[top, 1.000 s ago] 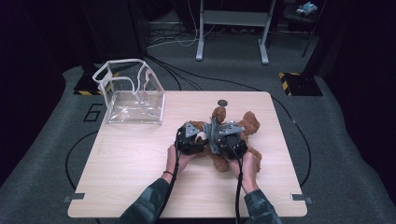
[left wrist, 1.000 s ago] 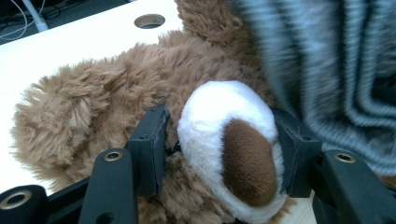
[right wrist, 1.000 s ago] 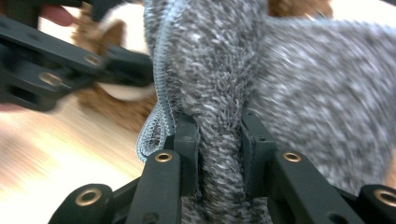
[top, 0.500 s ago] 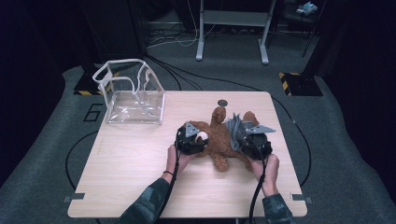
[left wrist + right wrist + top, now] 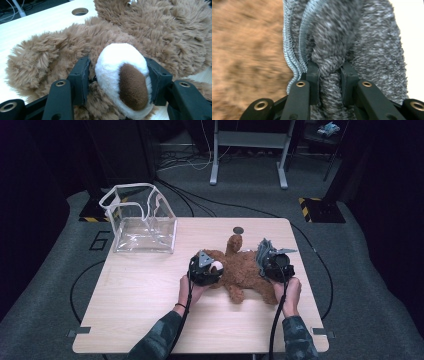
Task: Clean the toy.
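Note:
A brown teddy bear (image 5: pixel 240 274) lies on the wooden table (image 5: pixel 140 310). My left gripper (image 5: pixel 214 269) is at the bear's left end, shut on its white muzzle (image 5: pixel 117 62) with the brown nose; both pads (image 5: pixel 81 72) press its sides. My right gripper (image 5: pixel 264 256) is at the bear's right side, shut on a bunched fold of grey knitted cloth (image 5: pixel 364 37) with a light blue edge. That cloth (image 5: pixel 265 248) stands up from the jaws beside the bear's fur (image 5: pixel 242 50).
A clear plastic bag (image 5: pixel 142 222) with white edging stands open at the table's back left corner. A round cable hole (image 5: pixel 238 230) sits near the far edge, just beyond the bear's raised limb. Cables trail from both grippers toward the near edge.
My right gripper has moved from over the bear's middle to its right side, carrying the grey cloth along. The left gripper has kept its hold on the muzzle in place.

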`<state>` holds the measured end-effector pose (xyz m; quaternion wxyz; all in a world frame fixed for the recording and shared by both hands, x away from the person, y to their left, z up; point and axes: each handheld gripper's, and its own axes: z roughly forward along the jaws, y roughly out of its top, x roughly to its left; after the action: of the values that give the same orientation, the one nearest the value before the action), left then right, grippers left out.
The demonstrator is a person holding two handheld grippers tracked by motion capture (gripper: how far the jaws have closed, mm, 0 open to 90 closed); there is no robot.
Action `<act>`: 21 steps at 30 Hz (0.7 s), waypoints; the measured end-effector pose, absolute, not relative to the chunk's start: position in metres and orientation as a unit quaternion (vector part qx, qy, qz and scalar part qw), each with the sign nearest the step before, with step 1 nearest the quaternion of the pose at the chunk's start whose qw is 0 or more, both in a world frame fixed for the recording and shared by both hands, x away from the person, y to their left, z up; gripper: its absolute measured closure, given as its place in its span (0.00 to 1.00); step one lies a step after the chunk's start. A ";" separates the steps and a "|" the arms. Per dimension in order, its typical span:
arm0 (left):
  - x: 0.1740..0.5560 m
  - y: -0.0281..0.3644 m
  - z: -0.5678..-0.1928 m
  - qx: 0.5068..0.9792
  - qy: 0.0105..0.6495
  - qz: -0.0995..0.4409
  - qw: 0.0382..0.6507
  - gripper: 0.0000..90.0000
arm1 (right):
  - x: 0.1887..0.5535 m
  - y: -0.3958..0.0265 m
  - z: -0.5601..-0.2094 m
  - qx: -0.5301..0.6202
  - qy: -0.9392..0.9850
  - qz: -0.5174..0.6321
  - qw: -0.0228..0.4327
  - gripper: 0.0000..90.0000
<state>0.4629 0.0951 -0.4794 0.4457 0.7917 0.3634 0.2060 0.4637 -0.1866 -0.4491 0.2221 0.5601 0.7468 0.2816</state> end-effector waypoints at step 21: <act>0.463 0.095 -0.479 0.791 0.365 0.206 0.445 0.49 | 0.436 -0.199 -0.414 0.558 0.735 0.313 0.226 0.81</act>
<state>0.4629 0.0955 -0.4793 0.4454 0.7913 0.3648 0.2058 0.4363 -0.1989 -0.4138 0.2261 0.5576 0.7350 0.3127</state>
